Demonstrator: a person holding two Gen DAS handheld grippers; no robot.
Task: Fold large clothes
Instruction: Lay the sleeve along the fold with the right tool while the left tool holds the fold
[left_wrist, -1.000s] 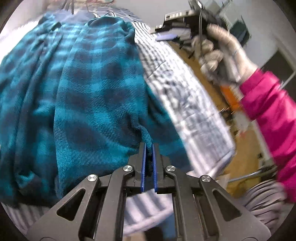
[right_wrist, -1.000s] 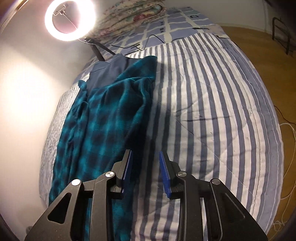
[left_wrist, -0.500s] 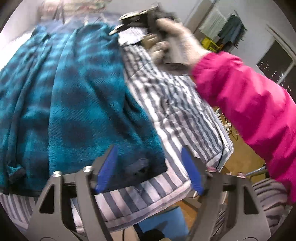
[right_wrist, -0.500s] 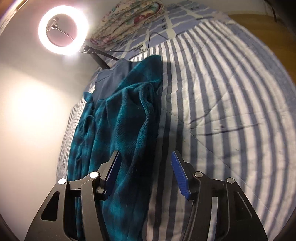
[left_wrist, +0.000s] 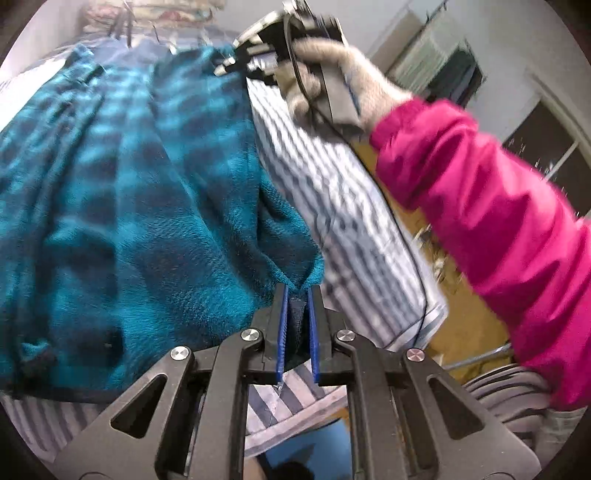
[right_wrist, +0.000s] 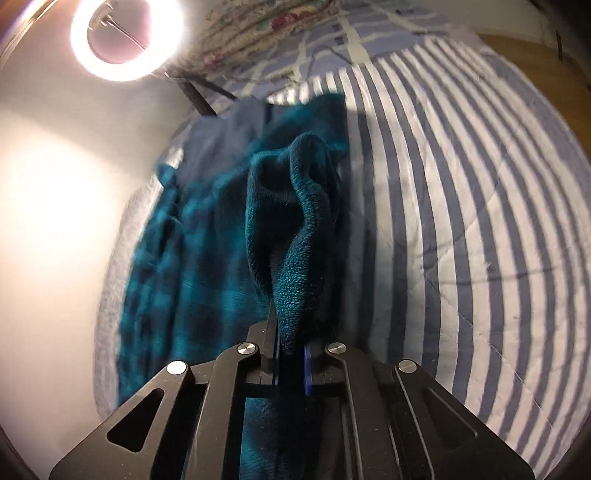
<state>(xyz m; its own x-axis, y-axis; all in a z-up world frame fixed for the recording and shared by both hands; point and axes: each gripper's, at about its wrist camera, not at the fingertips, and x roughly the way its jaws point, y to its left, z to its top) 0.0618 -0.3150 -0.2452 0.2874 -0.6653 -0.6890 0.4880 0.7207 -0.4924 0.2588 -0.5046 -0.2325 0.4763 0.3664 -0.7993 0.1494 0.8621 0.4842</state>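
Both sets of jaws, spread wide half a second ago, are closing now with cloth between them. Nearest in the left wrist view, the left gripper pinches the near right corner of the teal plaid garment, a small peak of fleece pulled up between the blue pads. In the right wrist view, the right gripper has bitten a thick bunched fold of the same garment along its right edge, farther up the bed.

The left bite looks shallow, only the corner tip, so I judge it could slip out once the cloth takes tension. The right bite may hold more than one layer, which would drag extra fabric along and spoil a clean fold. Both frames are motion-blurred, so exact contact is hard to read.

The garment lies on a striped quilt, its left side near the wall. To the right the quilt is bare and wide; the bed's near edge drops off just beside the left gripper. Farther off, a ring light and a flowered bundle crowd the head end.
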